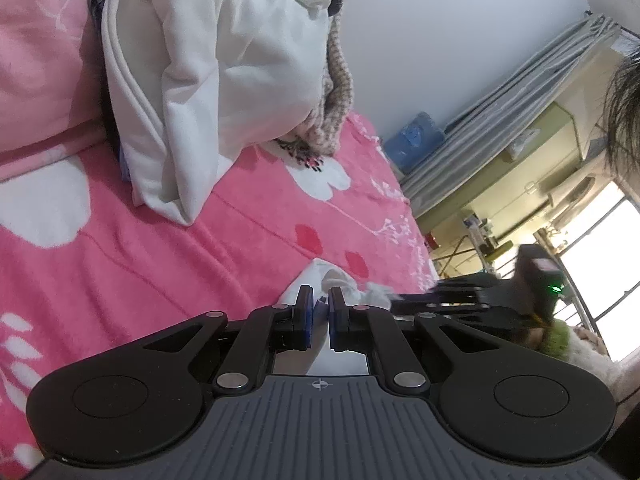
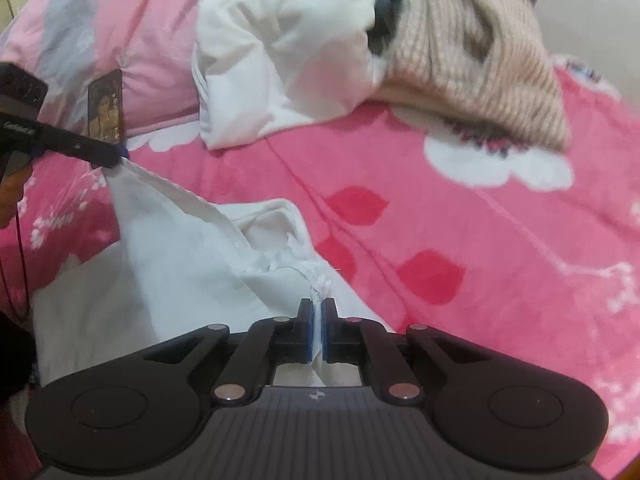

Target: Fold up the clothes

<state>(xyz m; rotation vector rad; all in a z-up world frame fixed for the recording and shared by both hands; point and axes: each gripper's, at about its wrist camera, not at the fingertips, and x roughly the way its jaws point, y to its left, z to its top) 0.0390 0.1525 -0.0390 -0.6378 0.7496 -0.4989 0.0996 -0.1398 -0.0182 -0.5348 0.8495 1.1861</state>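
White garment (image 2: 168, 264), lower part hidden behind right gripper (image 2: 319, 312).

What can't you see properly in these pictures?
- White garment: right view, its lower part hidden behind the right gripper; what kind it is, unclear.
- Pile: left view, its top is cut off by the edge.
- Dark clothes under the pile: both views, mostly covered.
- Right gripper in the left view: blurred.
- Card: print too small.
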